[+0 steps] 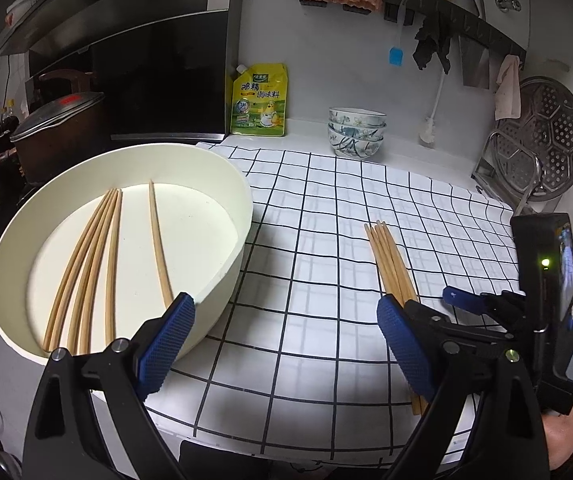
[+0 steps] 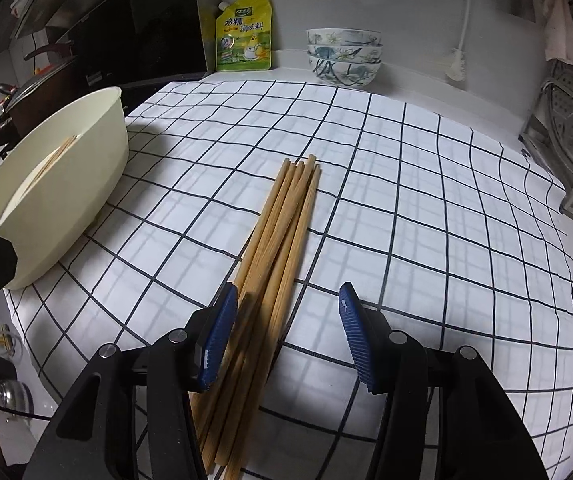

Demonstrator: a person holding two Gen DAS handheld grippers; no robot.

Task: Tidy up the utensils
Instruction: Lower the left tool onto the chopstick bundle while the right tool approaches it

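1. The bundle of chopsticks (image 2: 282, 240) lies flat on the checked cloth (image 2: 426, 208), well apart from the cream basin (image 2: 66, 184); more loose chopsticks (image 1: 102, 256) lie in the basin, fanned out and not aligned
2. The right gripper (image 2: 286, 332) has its jaws half open and straddles the near part of the bundle; the sticks sit against its left pad and the right pad stands clear, so nothing is held yet
3. To grip well, I judge the gripper should shift a little toward its left so the bundle is centred, then come down until the pads flank all the sticks before closing; otherwise the outer sticks may roll free or splay
4. The left gripper (image 1: 286, 344) hangs wide open over the cloth beside the basin wall, holding nothing
5. The left one looks placed to fetch sticks from the basin; it should stay off the basin's rim
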